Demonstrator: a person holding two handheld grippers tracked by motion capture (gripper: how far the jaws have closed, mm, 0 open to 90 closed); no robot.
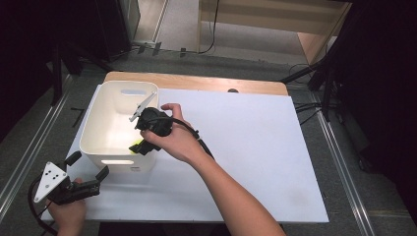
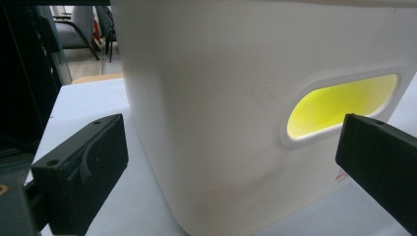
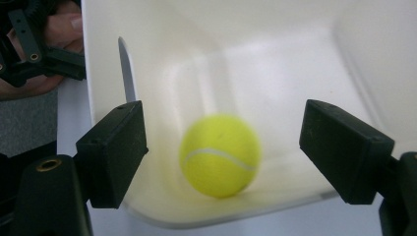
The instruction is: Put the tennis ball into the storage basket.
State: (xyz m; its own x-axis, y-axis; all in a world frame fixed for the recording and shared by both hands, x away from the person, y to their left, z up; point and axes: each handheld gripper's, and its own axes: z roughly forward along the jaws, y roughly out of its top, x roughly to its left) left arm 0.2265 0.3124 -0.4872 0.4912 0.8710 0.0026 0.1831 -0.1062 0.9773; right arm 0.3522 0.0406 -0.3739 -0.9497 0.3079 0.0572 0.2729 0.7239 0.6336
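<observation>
My right gripper (image 3: 221, 147) hangs released over the yellow felt tennis ball (image 3: 220, 156), loose on the white plastic bin's (image 1: 101, 123) floor; withdrawing carelessly, I might snag its near-right rim. Left gripper (image 1: 88, 173) spread, empty.

The bin (image 1: 101, 129) looks like smooth white plastic with a soft satin sheen. The tennis ball (image 3: 220, 155) has a matt, fuzzy yellow felt cover with a white seam. The gripper pads (image 3: 114, 150) are matt black plastic. The table's sheet (image 1: 255, 147) looks matt white; its far edge (image 1: 196, 82) shows light wood.
</observation>
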